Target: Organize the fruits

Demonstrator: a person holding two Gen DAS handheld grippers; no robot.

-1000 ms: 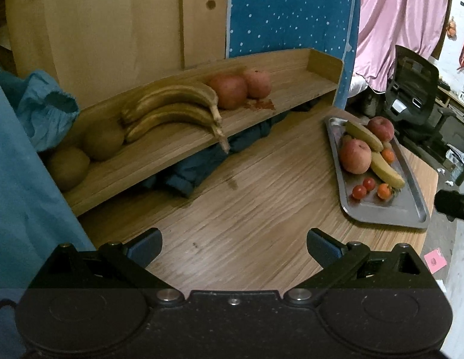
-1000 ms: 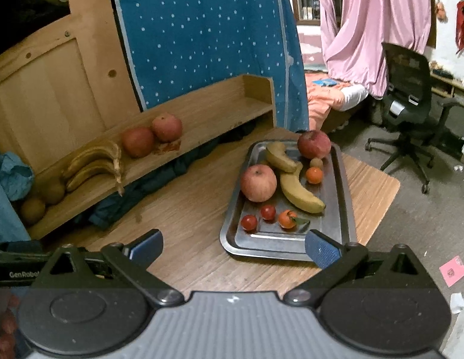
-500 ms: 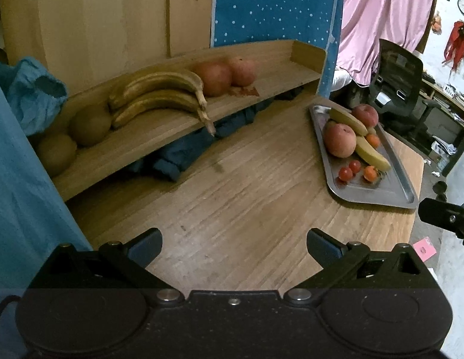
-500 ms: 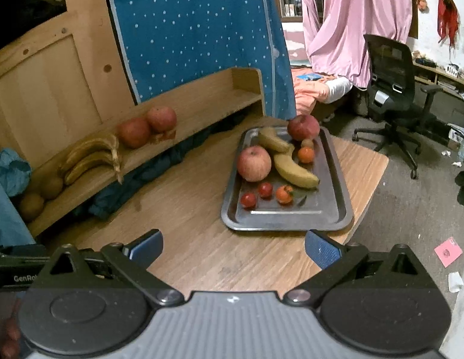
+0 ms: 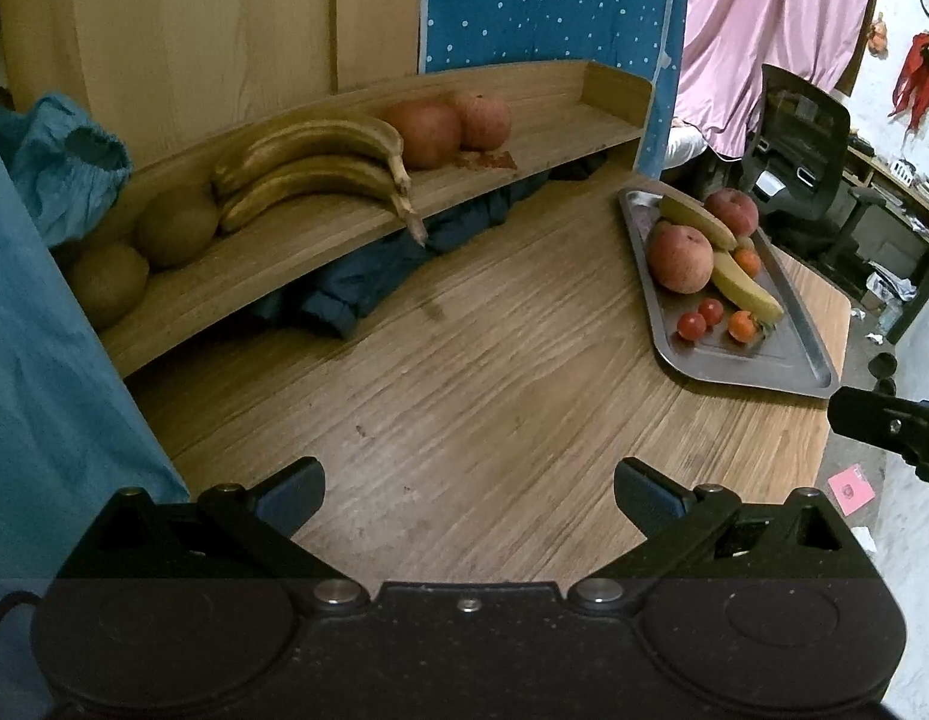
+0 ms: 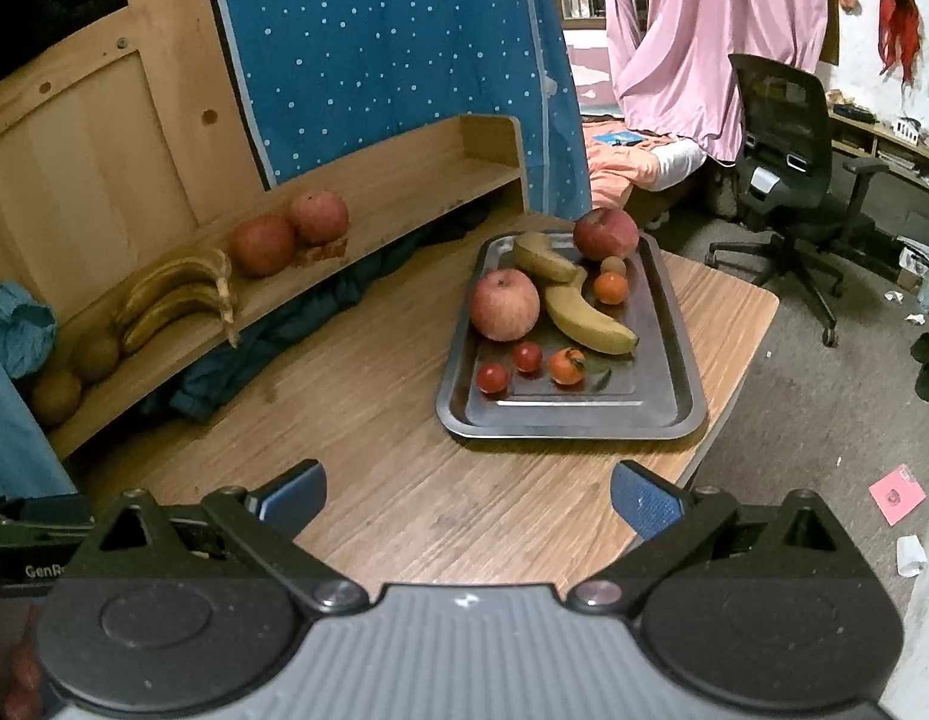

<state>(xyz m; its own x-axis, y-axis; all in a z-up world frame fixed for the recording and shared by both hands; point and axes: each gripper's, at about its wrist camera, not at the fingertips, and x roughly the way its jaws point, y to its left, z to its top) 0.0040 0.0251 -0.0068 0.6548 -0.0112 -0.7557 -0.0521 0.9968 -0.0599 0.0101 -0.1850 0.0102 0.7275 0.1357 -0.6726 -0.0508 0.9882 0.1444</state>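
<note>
1. Progress, as judged: partly done. On the wooden shelf (image 6: 404, 180) fruit is already grouped by kind: two brown round fruits (image 6: 74, 372) at the left end, two overripe bananas (image 6: 176, 300) next, two red apples (image 6: 290, 231) beside them. The right part of the shelf is bare.
2. Left to sort: everything on the metal tray (image 6: 674, 360). One large apple (image 6: 504, 304), a second apple (image 6: 605, 234) at the far end, two bananas (image 6: 584, 318), two cherry tomatoes (image 6: 509, 366), two small orange fruits (image 6: 566, 365), plus one small brownish fruit at the far side that cannot be identified.
3. Left gripper (image 5: 469, 489): jaws spread wide, nothing held, hovering over the bare table (image 5: 464, 372), well apart from shelf and tray.
4. Right gripper (image 6: 467, 495): jaws spread wide, nothing held, over the near table edge, short of the tray's near rim. Probably lined up for a first pick from the tray; no contact yet.
5. Surroundings: dark blue cloth (image 5: 368, 282) stuffed under the shelf, teal fabric (image 5: 56, 180) at the shelf's left end, office chair (image 6: 788, 138) and pink curtain (image 6: 716, 30) behind.
6. Obstructions: the path from tray to shelf is open. The tray fruit is packed close, bananas touching the large apple, so neighbours may get nudged. Round fruit may roll on the flat shelf.
</note>
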